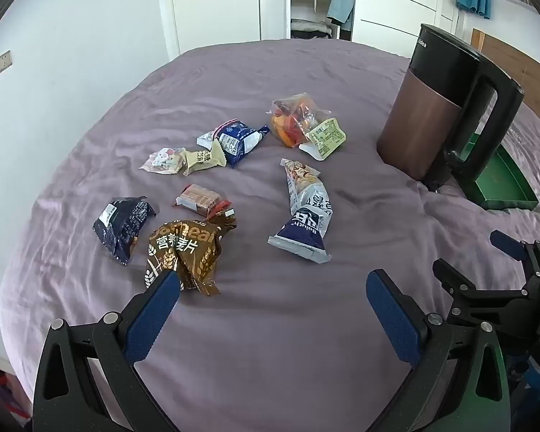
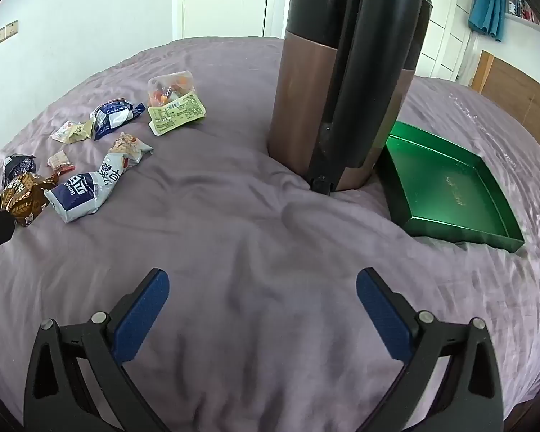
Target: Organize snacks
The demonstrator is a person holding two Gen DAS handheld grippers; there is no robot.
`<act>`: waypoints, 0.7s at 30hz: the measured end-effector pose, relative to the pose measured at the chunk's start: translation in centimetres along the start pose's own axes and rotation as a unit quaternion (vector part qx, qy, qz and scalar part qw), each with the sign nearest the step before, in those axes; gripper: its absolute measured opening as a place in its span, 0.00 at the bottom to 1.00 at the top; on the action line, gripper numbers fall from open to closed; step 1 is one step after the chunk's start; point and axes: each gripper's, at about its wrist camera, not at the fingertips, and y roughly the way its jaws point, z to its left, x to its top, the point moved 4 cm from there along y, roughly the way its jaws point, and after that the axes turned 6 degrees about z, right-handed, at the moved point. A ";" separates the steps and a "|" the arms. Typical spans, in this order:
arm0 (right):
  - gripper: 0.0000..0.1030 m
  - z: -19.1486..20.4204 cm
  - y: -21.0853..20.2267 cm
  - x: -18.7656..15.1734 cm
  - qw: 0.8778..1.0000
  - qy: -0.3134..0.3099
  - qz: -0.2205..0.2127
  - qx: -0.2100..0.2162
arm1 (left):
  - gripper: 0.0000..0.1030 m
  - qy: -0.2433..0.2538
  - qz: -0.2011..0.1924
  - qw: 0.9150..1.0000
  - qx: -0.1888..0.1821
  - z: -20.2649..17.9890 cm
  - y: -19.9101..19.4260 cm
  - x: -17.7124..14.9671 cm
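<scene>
Nothing picked up yet: judged as the very start of sorting. Left gripper (image 1: 273, 286) hanging over the near part of the mauve-sheeted bed (image 1: 270, 342), jaws spread wide, nothing between them. Right gripper (image 2: 262, 288) likewise, jaws spread and empty above bare sheet.

Crinkled plastic snack packets scattered toward the bed's left side: brown oatmeal bag (image 1: 187, 252) printed "Oatmeal" and "营养麦片", just beyond the left jaw; white-and-navy long pouch (image 1: 306, 216) marked "Baiuch"; dark navy packet (image 1: 122, 223); small red-brown bar (image 1: 203, 199); blue-and-white packet (image 1: 234, 138); clear bag of orange sweets (image 1: 295, 120) with a yellow-green label, text too small to read.

Shallow green rectangular tray (image 2: 450, 194) empty, toward the right edge, behind a tall copper-and-black kettle (image 2: 324, 82) marked "Midea".

Likely next: lowering the left gripper onto the oatmeal bag, pinching a crumpled fold, carrying it past the kettle to the tray.
</scene>
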 end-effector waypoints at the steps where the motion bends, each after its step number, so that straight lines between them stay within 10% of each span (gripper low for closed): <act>1: 1.00 0.0 0.0 0.0 1.000 0.000 0.000 0.000 | 0.99 0.000 0.000 1.000 -0.001 0.0 0.0 0.0; 21: 1.00 -0.3 0.2 -0.4 1.000 -0.001 0.002 -0.001 | 0.99 0.000 0.005 1.000 -0.005 0.0 0.4 -0.1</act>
